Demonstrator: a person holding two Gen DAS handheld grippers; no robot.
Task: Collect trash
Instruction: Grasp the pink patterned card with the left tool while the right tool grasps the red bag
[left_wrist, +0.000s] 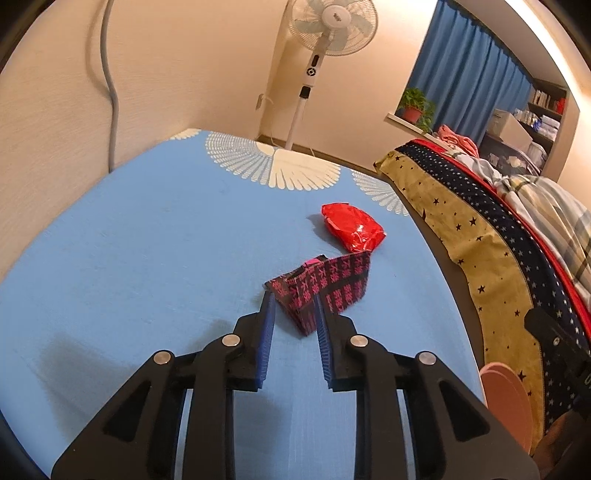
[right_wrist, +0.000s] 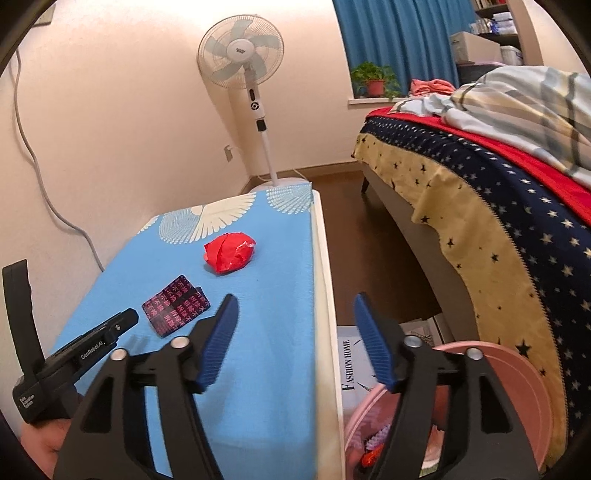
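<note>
The left gripper is sitting open on the blue table, its jaws on each side of the dark pink wrapper but not squeezing it. The red wrapper is lying just behind. The right gripper is hanging wide open and empty above the pink bin beside the table

A table with a white edge stood against the pale wall, covered by a blue cloth printed with white feathered wings along its far end. Two things lay on the cloth, near each other but apart: a crumpled red wrapper right of centre, and, just below it in the frame, a dark packet with pink lettering.
</note>
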